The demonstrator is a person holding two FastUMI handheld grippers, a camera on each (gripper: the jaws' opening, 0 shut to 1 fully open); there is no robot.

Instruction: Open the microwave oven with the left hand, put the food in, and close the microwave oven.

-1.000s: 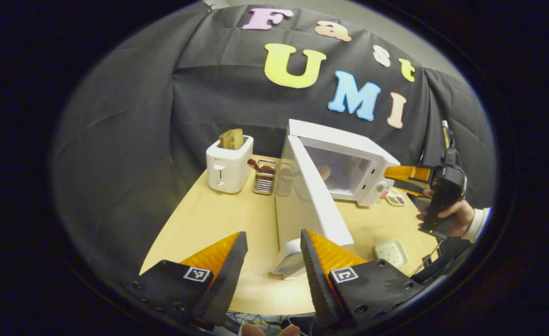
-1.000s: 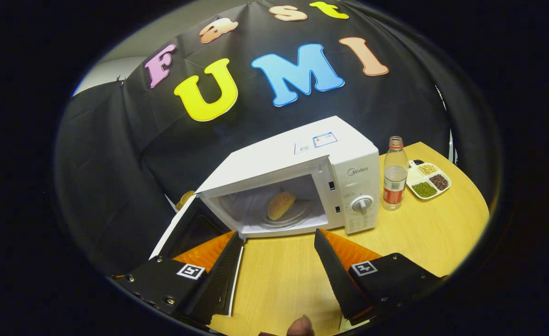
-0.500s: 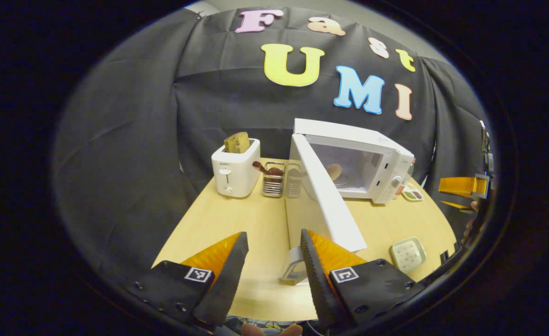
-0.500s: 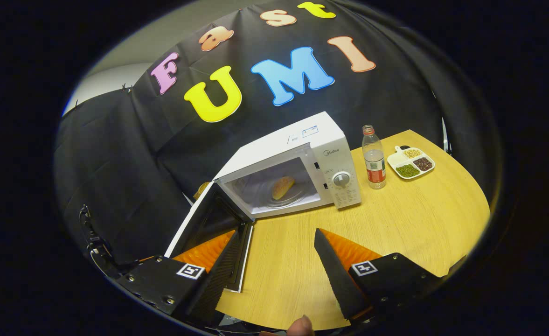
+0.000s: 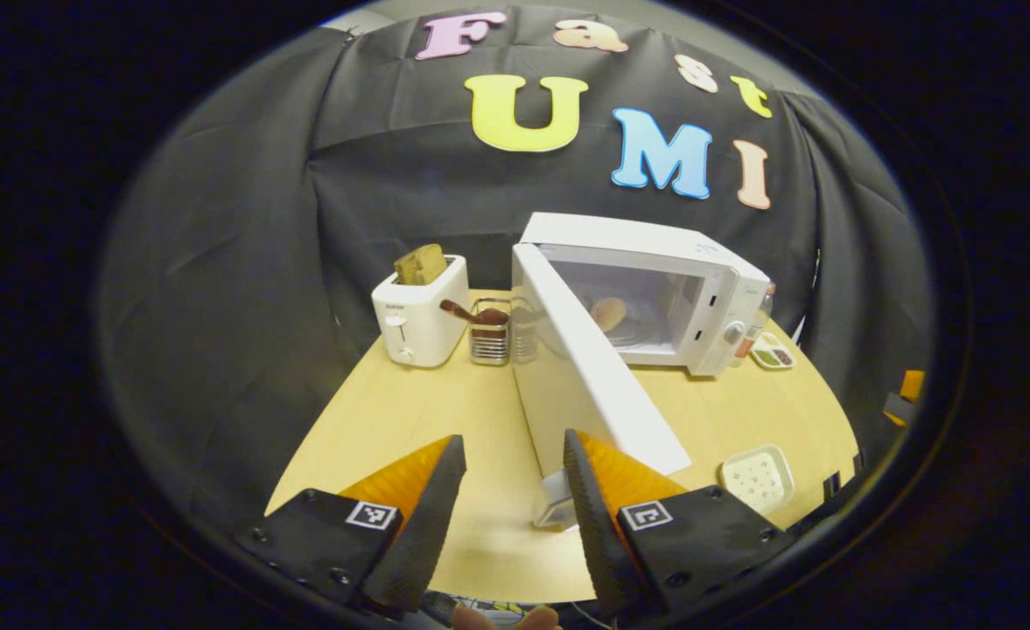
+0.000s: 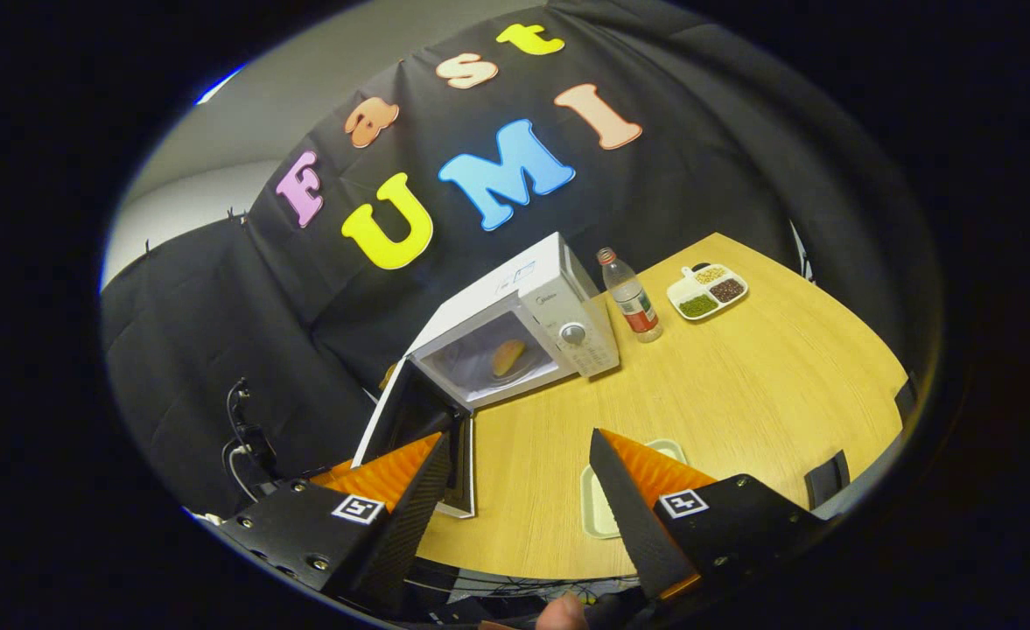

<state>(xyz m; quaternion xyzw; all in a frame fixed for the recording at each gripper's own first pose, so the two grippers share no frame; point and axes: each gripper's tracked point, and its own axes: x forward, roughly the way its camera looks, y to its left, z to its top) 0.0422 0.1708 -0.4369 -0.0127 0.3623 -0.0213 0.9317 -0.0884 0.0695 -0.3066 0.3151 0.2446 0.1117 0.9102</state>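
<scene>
The white microwave (image 5: pixel 655 280) (image 6: pixel 558 297) stands at the back of the wooden table (image 5: pixel 409 420) with its door (image 5: pixel 598 394) (image 6: pixel 405 416) swung wide open. A bun-like piece of food (image 5: pixel 607 312) (image 6: pixel 507 357) lies on the glass plate inside. My left gripper (image 5: pixel 512 446) is open near the table's front edge, and the door's handle end (image 5: pixel 557 503) shows just inside its right finger; whether they touch I cannot tell. My right gripper (image 6: pixel 519 437) is open and holds nothing, well back from the microwave.
A white toaster (image 5: pixel 418 315) with bread and a metal holder (image 5: pixel 488 337) stand left of the microwave. A bottle (image 6: pixel 630 297) and a divided dish of beans (image 6: pixel 707 291) are to its right. A small pale tray (image 5: pixel 755 479) (image 6: pixel 602 503) lies near the front edge.
The right gripper has drawn back from the microwave opening toward the table's front, leaving the food inside. In the left gripper view it slid off to the right edge. The left gripper barely moved.
</scene>
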